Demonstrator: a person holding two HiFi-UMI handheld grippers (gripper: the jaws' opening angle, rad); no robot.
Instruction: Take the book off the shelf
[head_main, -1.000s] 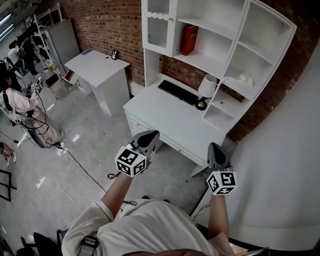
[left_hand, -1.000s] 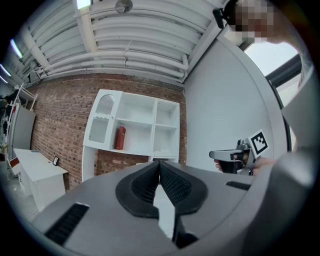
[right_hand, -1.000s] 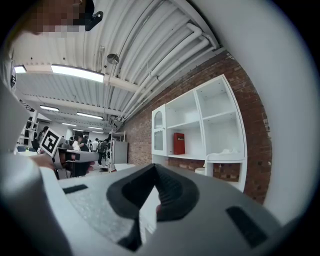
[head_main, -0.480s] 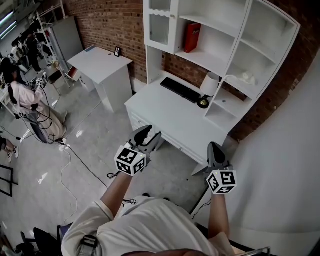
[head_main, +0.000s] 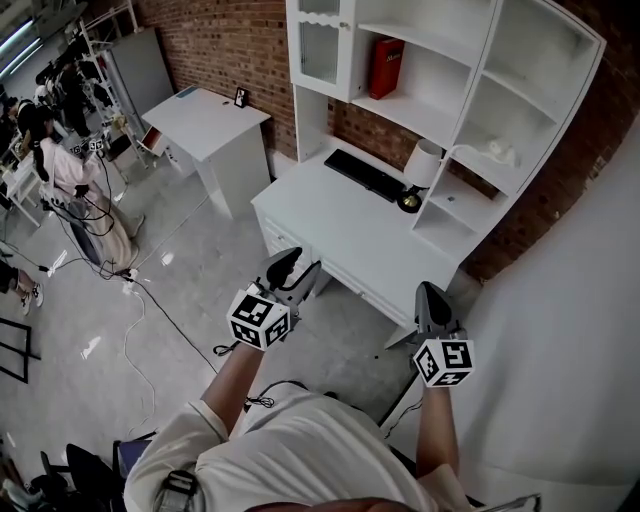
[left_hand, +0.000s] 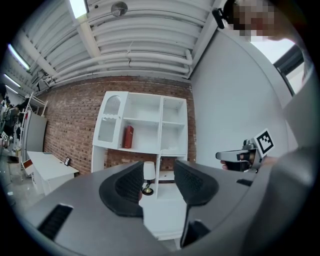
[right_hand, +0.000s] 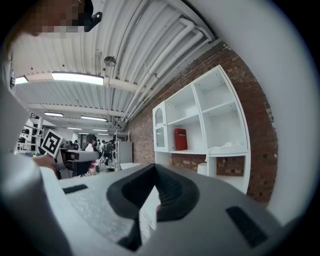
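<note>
Since the earlier frame the left gripper (head_main: 293, 268) has just been opening its jaws, and they now stand spread with nothing between them; both hands sit much where they were. The right gripper (head_main: 430, 297) has its jaws pressed together and is empty. The red book (head_main: 386, 67) stands upright on the shelf (head_main: 430, 120), above the desk (head_main: 330, 225), ahead of and higher than both grippers and well apart from them. Neither looks clearly nearer, though the left one seems readier to reach.
</note>
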